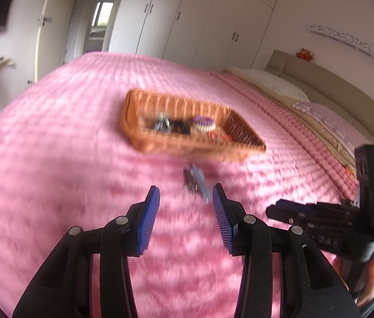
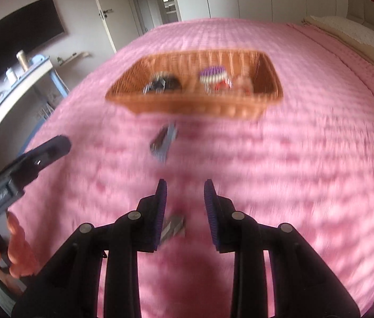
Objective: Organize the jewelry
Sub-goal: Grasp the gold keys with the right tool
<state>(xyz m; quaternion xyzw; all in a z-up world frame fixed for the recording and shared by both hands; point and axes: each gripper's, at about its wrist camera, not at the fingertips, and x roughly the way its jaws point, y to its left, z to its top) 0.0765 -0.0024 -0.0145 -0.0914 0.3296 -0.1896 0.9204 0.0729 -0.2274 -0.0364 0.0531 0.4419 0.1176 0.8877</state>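
Observation:
A wicker basket sits on the pink bedspread and holds dark jewelry and a purple-and-white beaded bracelet. In front of it a dark and silver piece lies on the bedspread. My left gripper is open just short of that piece. My right gripper is open too. A second small dark piece lies under its gap beside the left pad, and the pads do not press it. Everything is motion-blurred.
The pink bedspread stretches wide around the basket. Pillows and the headboard run along the right. A desk with cups and a wall screen stand at the left in the right wrist view. Wardrobes fill the far wall.

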